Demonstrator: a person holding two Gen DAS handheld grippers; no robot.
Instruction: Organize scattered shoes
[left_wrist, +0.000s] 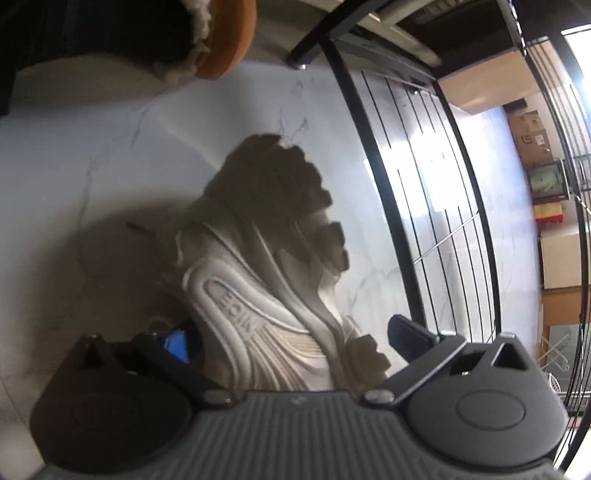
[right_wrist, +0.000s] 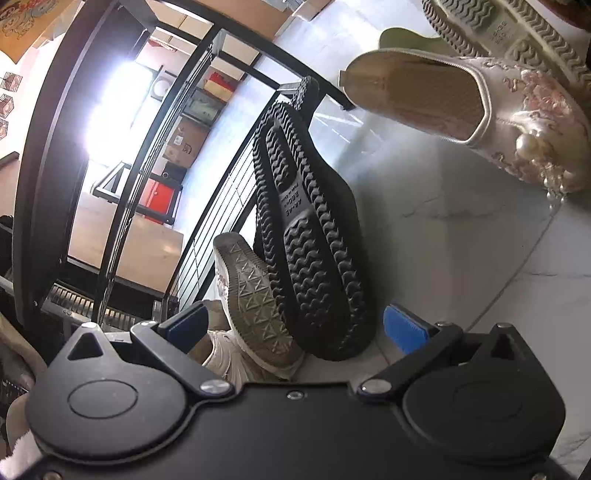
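Left wrist view shows my left gripper (left_wrist: 295, 339) with its jaws set either side of a chunky white sneaker with a lugged pale sole (left_wrist: 273, 266), heel toward me; whether the pads actually bite I cannot tell. It hangs or lies over the white marble-look floor (left_wrist: 110, 155), just beside the black wire shoe rack (left_wrist: 436, 192). If the hold is only on the soft heel collar, I judge the sneaker could swing and slip out.

My right gripper (right_wrist: 295, 328) is spread around the heels of a black shoe with a wavy-tread sole (right_wrist: 310, 236) and a beige shoe with a triangle-pattern sole (right_wrist: 255, 299); closing may catch both.

Raised letters on the sneaker heel seem to read "NICE"; the black sole's print is too small to read.
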